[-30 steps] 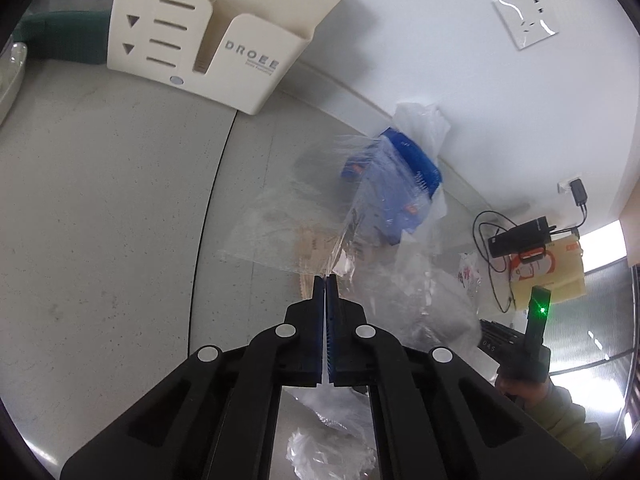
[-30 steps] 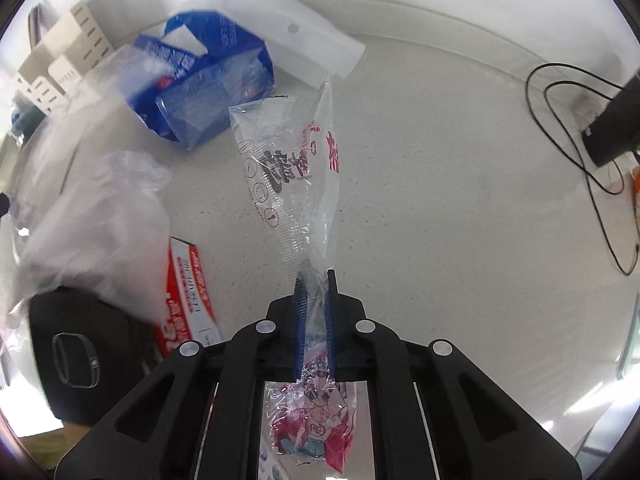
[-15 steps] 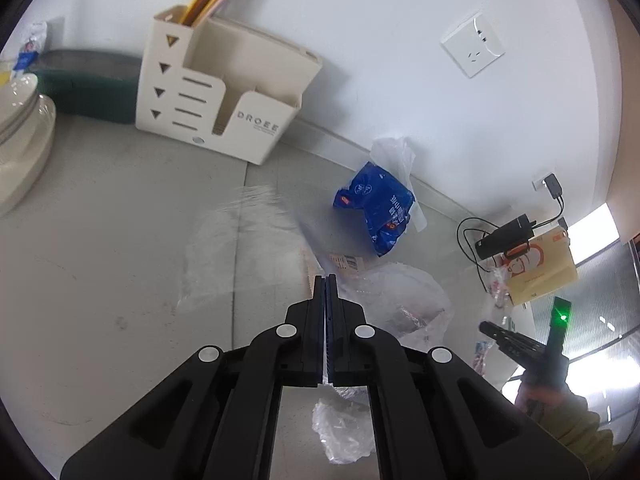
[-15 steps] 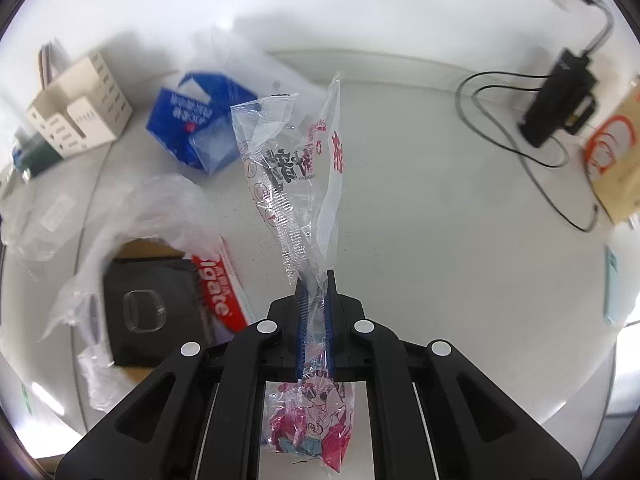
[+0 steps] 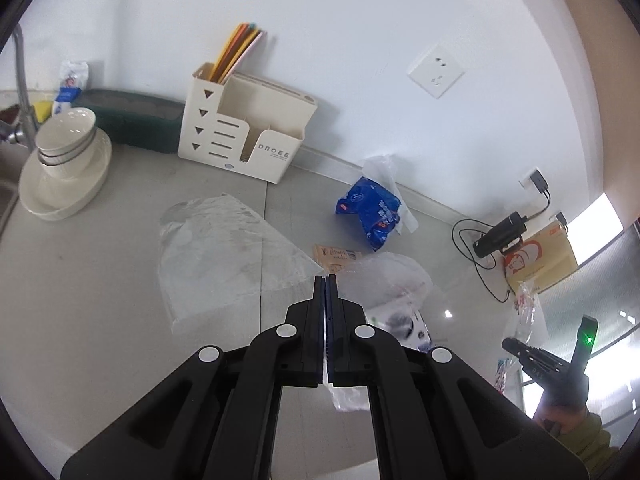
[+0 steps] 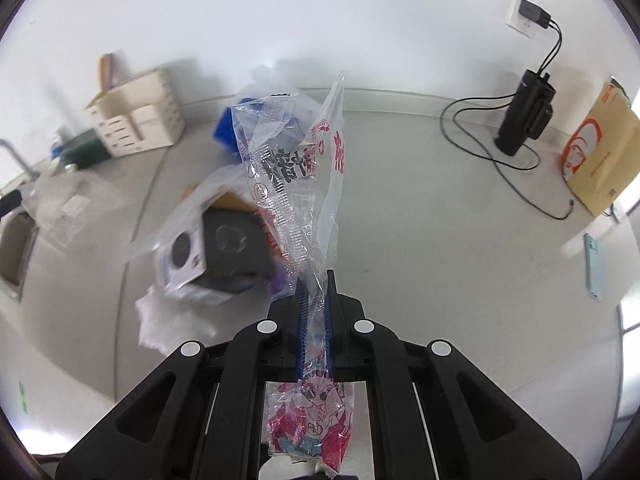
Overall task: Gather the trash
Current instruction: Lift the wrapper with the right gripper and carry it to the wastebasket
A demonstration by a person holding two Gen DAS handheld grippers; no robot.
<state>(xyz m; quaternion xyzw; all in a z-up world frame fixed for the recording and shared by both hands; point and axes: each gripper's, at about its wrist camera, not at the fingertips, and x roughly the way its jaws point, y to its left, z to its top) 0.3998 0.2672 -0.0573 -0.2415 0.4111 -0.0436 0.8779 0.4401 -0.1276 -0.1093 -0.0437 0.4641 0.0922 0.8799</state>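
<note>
Left gripper (image 5: 325, 280) has its fingers (image 5: 318, 300) pinched tight on a clear bag (image 5: 224, 252), which fans out flat to the left above the tabletop (image 5: 80, 300). A scrap of the same plastic pokes out behind the fingers.

Right gripper (image 6: 316, 280) is clamped on a snack wrapper (image 6: 296, 176), clear with black and red print. It stands up tall from the fingers, and its pink printed end hangs back between the gripper arms. In the left view you can see that gripper off at the right edge with the wrapper sticking up from it.

Further out on the tabletop there's more trash:
- a crumpled clear bag with a black box (image 6: 228, 248) inside, just left of the right fingers, a bit blurry
- a red carton partly hidden behind the wrapper, can't read it
- a flat brown card (image 5: 336, 256) just past the left fingers
- a blue pack (image 5: 372, 208) with white plastic behind it, near the wall

Around the edges: a cream organizer (image 5: 244, 136) with coloured boards standing in it, stacked bowls (image 5: 66, 140) on a dish at far left, a black charger (image 6: 524, 116) with cables running to a wall plug, a brown paper bag (image 6: 600, 160) against the wall, and a phone (image 6: 594, 264) lying flat at far right.
</note>
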